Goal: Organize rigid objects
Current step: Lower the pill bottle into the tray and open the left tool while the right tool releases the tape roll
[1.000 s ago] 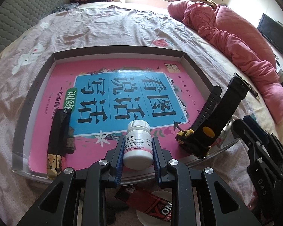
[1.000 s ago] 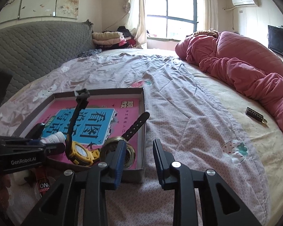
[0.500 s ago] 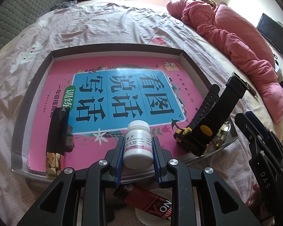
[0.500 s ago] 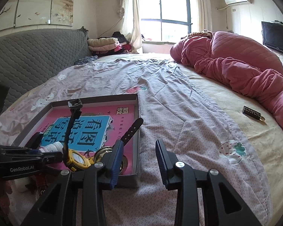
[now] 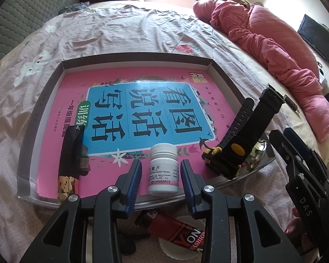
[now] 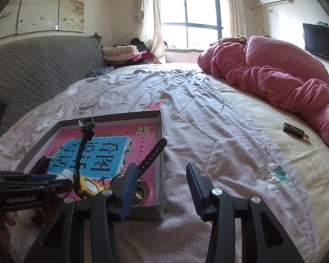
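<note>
A white pill bottle (image 5: 163, 168) stands upright on the pink book inside the shallow grey box (image 5: 129, 57). My left gripper (image 5: 161, 182) straddles it with its jaws opening, and a gap shows between each blue pad and the bottle. To the right in the box lie a yellow and black watch (image 5: 234, 153) and a brass round piece (image 5: 257, 153). My right gripper (image 6: 160, 188) hovers over the box's near right corner and the bedsheet, jaws opening, with nothing between them. The watch (image 6: 87, 184) and the bottle (image 6: 65, 174) also show in the right wrist view.
A dark bar with a gold end (image 5: 71, 160) lies at the box's left side. A red lighter-like item (image 5: 175, 228) sits below the box's near wall. A small dark tag (image 6: 295, 130) lies on the bed near the pink quilt (image 6: 274, 72).
The left gripper's pads have spread away from the pill bottle, which stays standing on the book. The right gripper's jaws have widened too. Neither hand has shifted noticeably.
</note>
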A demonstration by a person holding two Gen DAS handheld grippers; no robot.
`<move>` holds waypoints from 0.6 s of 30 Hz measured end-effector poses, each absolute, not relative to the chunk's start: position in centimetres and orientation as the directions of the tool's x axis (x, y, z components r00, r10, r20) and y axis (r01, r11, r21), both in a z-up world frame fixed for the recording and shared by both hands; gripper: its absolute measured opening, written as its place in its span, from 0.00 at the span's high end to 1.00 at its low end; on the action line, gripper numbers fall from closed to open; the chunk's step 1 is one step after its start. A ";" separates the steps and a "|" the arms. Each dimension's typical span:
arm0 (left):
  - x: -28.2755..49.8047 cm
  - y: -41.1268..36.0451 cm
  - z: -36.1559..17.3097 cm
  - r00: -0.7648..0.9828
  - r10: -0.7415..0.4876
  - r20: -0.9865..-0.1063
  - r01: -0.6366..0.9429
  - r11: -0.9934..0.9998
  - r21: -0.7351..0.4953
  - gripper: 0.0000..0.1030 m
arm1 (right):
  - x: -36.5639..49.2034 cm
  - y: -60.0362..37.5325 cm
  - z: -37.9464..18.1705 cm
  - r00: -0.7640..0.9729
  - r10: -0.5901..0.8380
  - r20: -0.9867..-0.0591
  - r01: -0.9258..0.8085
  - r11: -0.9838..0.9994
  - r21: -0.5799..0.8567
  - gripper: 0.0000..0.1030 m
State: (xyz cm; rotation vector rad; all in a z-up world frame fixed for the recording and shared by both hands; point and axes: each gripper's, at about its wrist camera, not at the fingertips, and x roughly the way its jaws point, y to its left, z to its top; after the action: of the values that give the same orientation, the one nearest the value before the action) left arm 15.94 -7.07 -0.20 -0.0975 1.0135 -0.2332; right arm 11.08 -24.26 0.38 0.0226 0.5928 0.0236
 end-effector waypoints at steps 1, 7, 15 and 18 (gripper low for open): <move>15.8 -7.1 -0.1 0.508 -0.238 -0.828 0.150 0.971 -0.187 0.63 | 11.1 -24.3 0.4 0.829 0.028 -0.558 -0.015 0.999 0.029 0.56; 15.6 -7.1 0.0 0.511 -0.237 -0.826 0.148 0.971 -0.188 0.62 | 11.1 -24.3 0.3 0.830 0.030 -0.557 -0.012 0.999 0.037 0.55; 15.2 -6.6 0.3 0.513 -0.235 -0.826 0.137 0.972 -0.191 0.54 | 11.1 -24.8 0.3 0.829 0.033 -0.558 -0.003 0.998 0.056 0.54; 15.1 -6.4 0.4 0.515 -0.233 -0.825 0.136 0.972 -0.189 0.53 | 11.1 -24.8 0.3 0.829 0.036 -0.559 -0.003 0.998 0.061 0.54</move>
State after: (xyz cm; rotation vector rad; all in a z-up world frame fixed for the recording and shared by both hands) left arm 15.08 -6.45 0.42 -0.1048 1.0061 -0.2219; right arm 11.12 -24.82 0.33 0.0581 0.5937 0.0208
